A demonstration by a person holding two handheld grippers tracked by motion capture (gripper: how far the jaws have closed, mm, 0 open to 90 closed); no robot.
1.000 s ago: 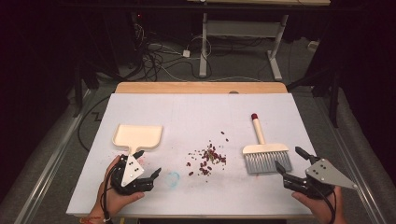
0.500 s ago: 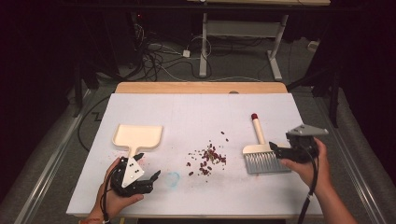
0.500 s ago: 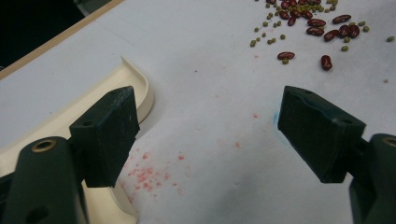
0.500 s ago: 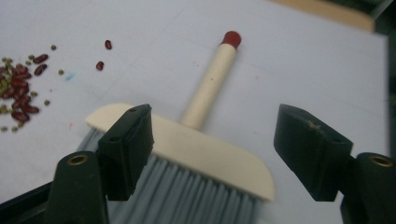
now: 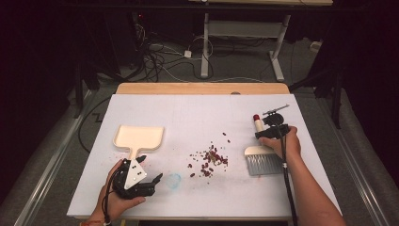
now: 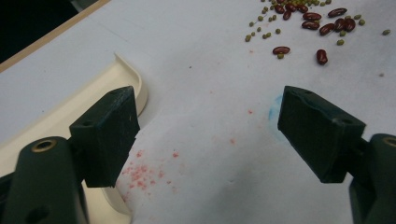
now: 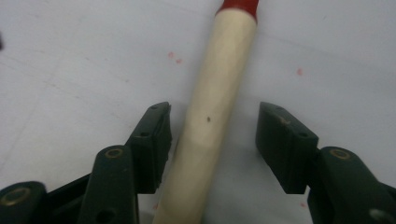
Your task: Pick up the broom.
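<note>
Grasp step: right tool [image 7: 212,140] wide, jaws straddling brush handle [image 7: 210,116], brush right of bean pile [image 5: 209,160] on worktop [image 5: 197,113]. Next, presumably close. Left tool [image 6: 208,135] wide, empty, beside dustpan [image 5: 139,136].

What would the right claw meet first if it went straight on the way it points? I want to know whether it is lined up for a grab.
The brush handle. It lies between the right claw's open jaws, so going on would likely bring them around it; how far above the table is unclear.
</note>
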